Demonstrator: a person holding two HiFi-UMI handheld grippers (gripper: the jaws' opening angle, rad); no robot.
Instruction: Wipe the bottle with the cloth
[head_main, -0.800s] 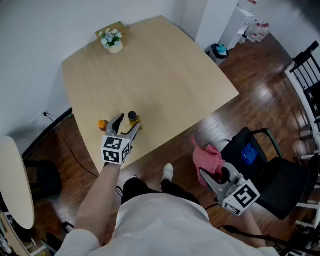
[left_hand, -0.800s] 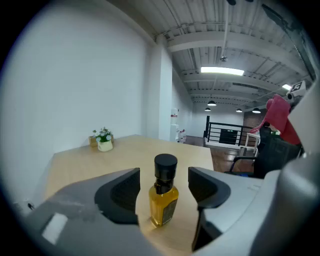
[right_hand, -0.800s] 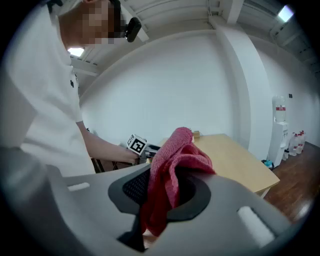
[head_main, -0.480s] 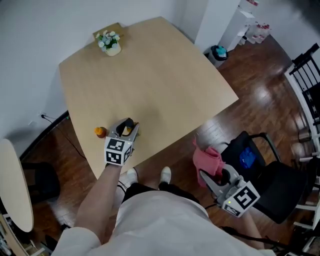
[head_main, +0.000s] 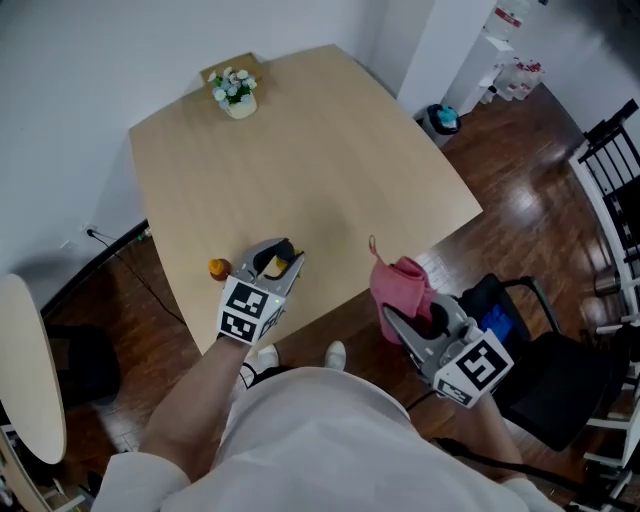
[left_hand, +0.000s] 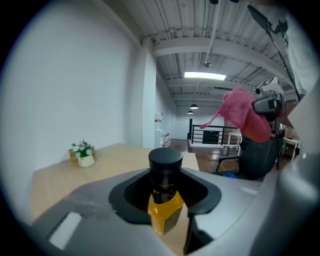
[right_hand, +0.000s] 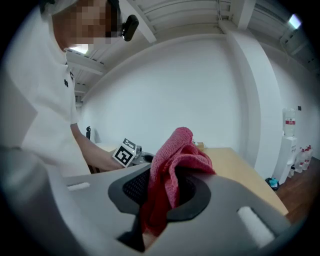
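Grips the bottle (left_hand: 164, 197) upright in the left gripper (head_main: 270, 270) — jaws pressed in on the yellow body from both sides, with the black cap standing clear above them. Holds this gripper over the near edge of the table (head_main: 330, 150), with a small orange object (head_main: 218, 268) just to its left on the tabletop and a pot of flowers (head_main: 237, 92) far ahead of it at the far corner. Pinches the pink cloth (right_hand: 172, 165) in the right gripper (head_main: 412, 322), jaws closed on a bunched fold, with most of the fabric heaped up above the jaws and a shorter end hanging below them. Holds this gripper off the table, beyond its near edge and to the right of the left gripper — the 2 well apart, cloth and bottle not touching. Just to the right of the right gripper, a black chair (head_main: 540, 370) on the dark wooden floor.
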